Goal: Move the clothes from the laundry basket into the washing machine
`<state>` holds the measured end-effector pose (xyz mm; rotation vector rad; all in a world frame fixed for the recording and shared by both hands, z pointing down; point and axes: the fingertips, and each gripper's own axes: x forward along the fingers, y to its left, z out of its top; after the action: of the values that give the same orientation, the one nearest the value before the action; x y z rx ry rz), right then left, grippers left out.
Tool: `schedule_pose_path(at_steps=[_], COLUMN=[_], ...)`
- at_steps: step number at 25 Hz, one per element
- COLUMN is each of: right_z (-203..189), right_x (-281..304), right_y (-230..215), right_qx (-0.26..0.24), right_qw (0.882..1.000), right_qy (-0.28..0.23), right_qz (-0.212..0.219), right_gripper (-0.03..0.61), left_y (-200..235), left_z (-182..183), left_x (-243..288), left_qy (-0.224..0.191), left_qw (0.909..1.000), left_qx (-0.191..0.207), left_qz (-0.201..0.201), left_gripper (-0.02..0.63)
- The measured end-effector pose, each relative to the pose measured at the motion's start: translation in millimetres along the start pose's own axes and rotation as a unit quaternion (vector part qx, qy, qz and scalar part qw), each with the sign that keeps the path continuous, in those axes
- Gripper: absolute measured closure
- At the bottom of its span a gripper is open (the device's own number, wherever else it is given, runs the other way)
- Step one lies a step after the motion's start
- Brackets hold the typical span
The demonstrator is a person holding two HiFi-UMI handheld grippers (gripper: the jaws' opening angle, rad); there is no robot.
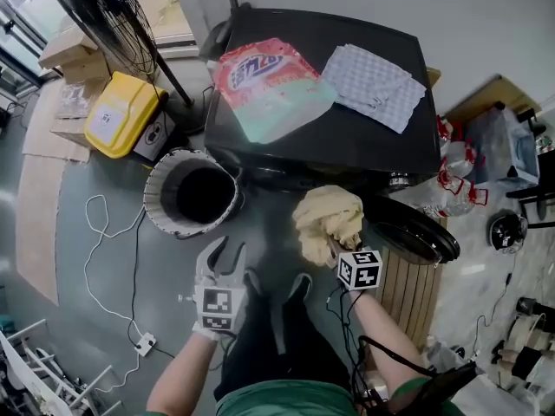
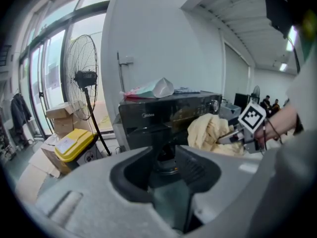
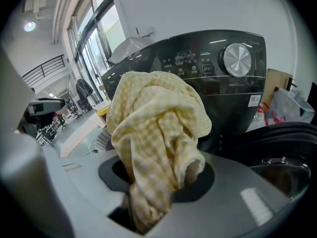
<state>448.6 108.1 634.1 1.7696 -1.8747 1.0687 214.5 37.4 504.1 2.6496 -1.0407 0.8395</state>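
Observation:
My right gripper (image 1: 335, 246) is shut on a bunched yellow checked cloth (image 1: 328, 218), held in front of the black washing machine (image 1: 347, 137). In the right gripper view the yellow checked cloth (image 3: 158, 128) rises from between the jaws of my right gripper (image 3: 153, 202) and hides part of the machine's control panel (image 3: 213, 66). The machine's round door (image 1: 418, 230) hangs open to the right. My left gripper (image 1: 227, 255) is open and empty, just below and right of the white ribbed laundry basket (image 1: 161, 180), whose inside looks dark. From my left gripper (image 2: 168, 182) I see the cloth (image 2: 210, 130) at the right.
A pink detergent bag (image 1: 269, 85) and a grey checked cloth (image 1: 373, 83) lie on top of the machine. A standing fan (image 1: 104, 11), a yellow container (image 1: 121, 113) and cardboard boxes (image 1: 74, 55) stand to the left. A white cable with a power strip (image 1: 143, 343) lies on the floor.

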Motion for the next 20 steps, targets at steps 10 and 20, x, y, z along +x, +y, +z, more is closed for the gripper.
schedule_pose_path(at_steps=[10,20], right_z=[-18,-18], right_x=[70,134], right_y=[-23,-34], right_qx=[-0.033,-0.052], right_qw=[0.999,0.998], right_qy=[0.002,-0.019], right_qz=[-0.012,-0.016], right_gripper=[0.408,0.408], left_y=[17,40], left_z=[-52,-77], left_x=[41,57], left_qy=[0.022,0.020], left_qw=[0.9996,0.9988], left_qx=[-0.015,-0.042], left_qz=[-0.013,0.013], left_gripper=[0.472,0.472])
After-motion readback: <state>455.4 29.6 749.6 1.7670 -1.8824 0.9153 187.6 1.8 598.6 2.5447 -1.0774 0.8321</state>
